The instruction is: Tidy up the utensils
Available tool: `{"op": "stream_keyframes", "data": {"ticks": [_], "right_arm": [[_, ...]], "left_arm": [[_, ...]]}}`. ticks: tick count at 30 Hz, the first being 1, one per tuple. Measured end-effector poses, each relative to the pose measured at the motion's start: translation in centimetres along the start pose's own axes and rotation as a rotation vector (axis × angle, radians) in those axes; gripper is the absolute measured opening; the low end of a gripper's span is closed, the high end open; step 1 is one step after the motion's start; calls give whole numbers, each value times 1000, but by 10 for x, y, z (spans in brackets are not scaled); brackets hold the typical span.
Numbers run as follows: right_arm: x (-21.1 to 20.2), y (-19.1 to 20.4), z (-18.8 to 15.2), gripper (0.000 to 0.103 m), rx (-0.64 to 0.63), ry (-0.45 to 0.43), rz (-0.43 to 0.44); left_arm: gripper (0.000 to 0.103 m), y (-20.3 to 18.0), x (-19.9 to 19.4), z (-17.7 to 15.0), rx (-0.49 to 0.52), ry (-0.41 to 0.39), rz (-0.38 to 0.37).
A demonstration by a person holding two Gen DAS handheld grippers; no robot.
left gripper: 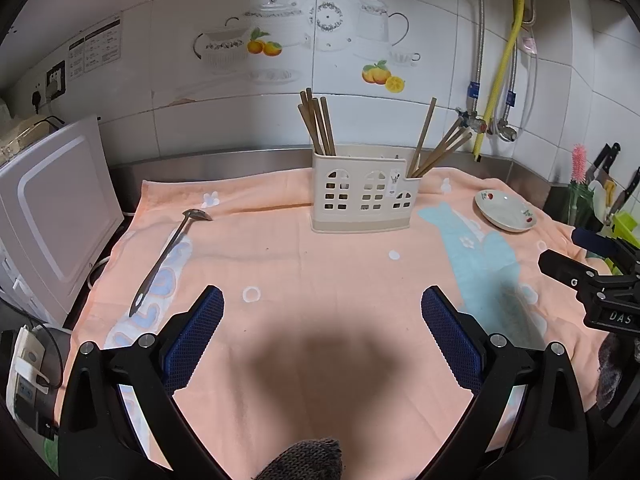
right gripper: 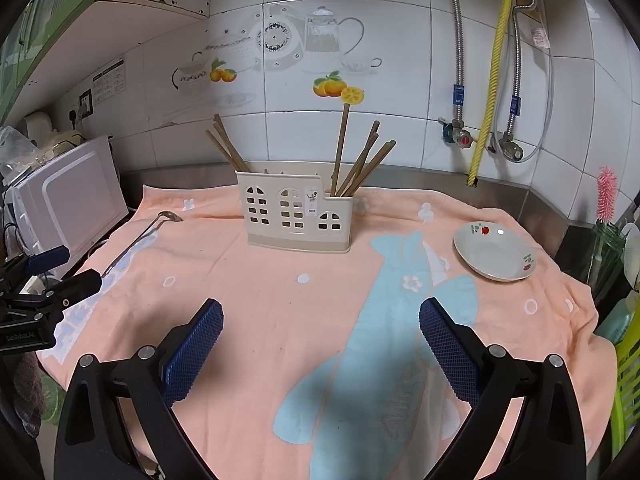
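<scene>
Left gripper (left gripper: 322, 308) and right gripper (right gripper: 320, 320) both spread wide, empty; ladle (left gripper: 168, 256) lies left of the utensil holder (left gripper: 362, 194).

Even, fairly bright indoor light falls from above and behind the cameras. Both fisheye views curve strongly: tile lines on the white tiled wall (left gripper: 400, 128) bow, and the corners fall to black vignette. In the left wrist view a broad soft shadow lies on the peach towel with pale blue fish pattern (left gripper: 304, 264) between the 2 fingers, darkest near the bottom edge. In the right wrist view a similar dim patch sits between the fingers, over the blue fish. A small glare spot shows on the white flowered ceramic dish (right gripper: 494, 252) beyond the right finger. The centre is sharp; the rims smear slightly.
</scene>
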State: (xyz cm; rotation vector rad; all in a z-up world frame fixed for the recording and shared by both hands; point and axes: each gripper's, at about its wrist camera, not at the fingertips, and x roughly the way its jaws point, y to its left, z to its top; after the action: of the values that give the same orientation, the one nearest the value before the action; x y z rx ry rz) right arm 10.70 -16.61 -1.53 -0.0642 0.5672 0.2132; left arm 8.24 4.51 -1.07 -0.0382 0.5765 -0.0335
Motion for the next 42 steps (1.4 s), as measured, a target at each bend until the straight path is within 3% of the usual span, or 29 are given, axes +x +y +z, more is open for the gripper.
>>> {"op": "stream_keyframes", "data": {"ticks": [42], "right_arm": [[-5,2,-3,95,9,-13,12]], "left_arm": [[98,-3,-4,-1,6,-9,3]]}}
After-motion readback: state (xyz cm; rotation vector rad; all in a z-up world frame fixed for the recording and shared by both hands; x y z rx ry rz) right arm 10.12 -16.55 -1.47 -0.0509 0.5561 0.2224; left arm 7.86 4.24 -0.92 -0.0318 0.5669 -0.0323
